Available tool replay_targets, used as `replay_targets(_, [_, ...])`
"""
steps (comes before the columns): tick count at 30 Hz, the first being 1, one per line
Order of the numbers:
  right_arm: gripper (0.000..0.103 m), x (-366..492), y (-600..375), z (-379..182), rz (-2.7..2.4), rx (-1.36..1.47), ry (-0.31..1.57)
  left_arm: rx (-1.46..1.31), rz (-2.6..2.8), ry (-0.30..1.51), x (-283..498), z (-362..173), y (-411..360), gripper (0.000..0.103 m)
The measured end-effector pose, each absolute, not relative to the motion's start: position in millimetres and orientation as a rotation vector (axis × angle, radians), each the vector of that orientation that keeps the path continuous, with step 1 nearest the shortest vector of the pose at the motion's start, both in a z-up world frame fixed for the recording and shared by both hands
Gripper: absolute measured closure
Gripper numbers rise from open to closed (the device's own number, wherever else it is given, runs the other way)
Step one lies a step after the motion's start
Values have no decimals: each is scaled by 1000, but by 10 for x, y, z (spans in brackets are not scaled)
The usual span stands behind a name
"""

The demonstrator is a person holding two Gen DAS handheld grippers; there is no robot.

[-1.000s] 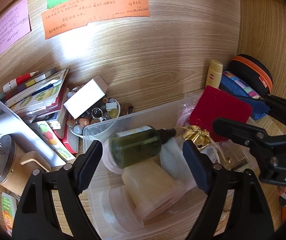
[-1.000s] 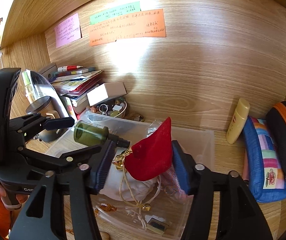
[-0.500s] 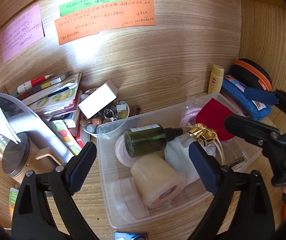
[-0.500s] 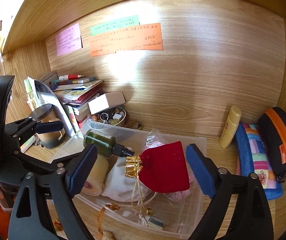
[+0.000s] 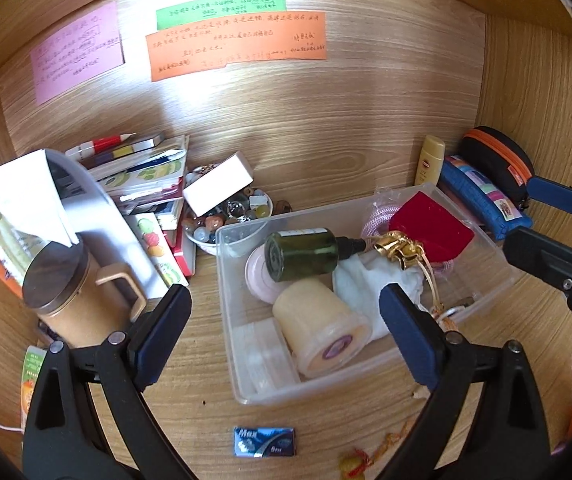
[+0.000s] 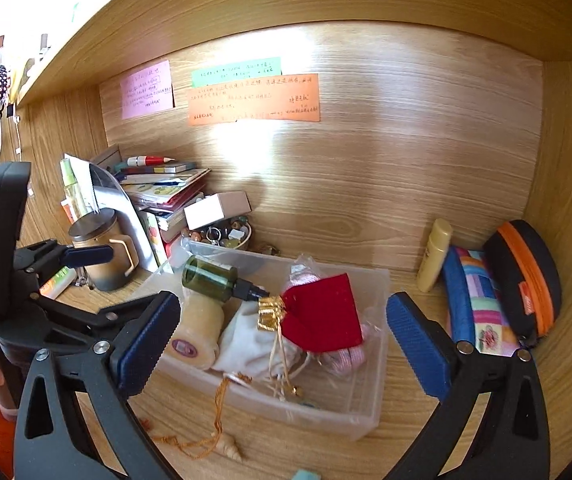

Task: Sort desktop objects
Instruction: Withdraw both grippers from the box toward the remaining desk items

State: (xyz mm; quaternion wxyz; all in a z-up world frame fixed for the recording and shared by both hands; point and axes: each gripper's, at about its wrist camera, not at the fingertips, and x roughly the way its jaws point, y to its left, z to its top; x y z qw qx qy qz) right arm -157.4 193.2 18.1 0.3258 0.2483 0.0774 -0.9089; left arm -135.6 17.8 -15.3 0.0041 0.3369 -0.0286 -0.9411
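A clear plastic bin [image 5: 325, 384] [image 6: 305, 408] sits on the wooden desk. In it lie a dark green bottle [image 5: 305, 254] [image 6: 210, 278], a cream tape roll [image 5: 317, 328], a white cloth [image 5: 373, 280] and a red pouch [image 5: 429, 226] [image 6: 321, 320] with a gold ribbon [image 5: 399, 248]. My left gripper [image 5: 284, 300] hovers open above the bin's near left side, gripping nothing. The right gripper [image 6: 282, 306] hangs over the bin's front with its jaws opening; nothing is between its pads, and the pouch lies beyond them.
Left of the bin stand a brown lidded mug [image 5: 62, 300], a book stack [image 5: 146, 176], a bead bowl [image 5: 230, 220] and a white box [image 5: 218, 184]. A yellow tube [image 5: 429, 160], blue pencil case [image 5: 481, 192] and black-orange case [image 5: 497, 156] fill the right corner. A blue card [image 5: 264, 442] and a tassel charm [image 6: 206, 440] lie in front.
The right gripper let go of the red pouch, which now rests in the bin. Both grippers spread wider and drew back and up from the bin.
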Motion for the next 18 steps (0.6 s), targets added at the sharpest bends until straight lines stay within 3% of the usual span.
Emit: replay_targets(18, [0,-1260,2191,-244,-2480,800,308,1125,-2879,-36,-926,-401,-178,3])
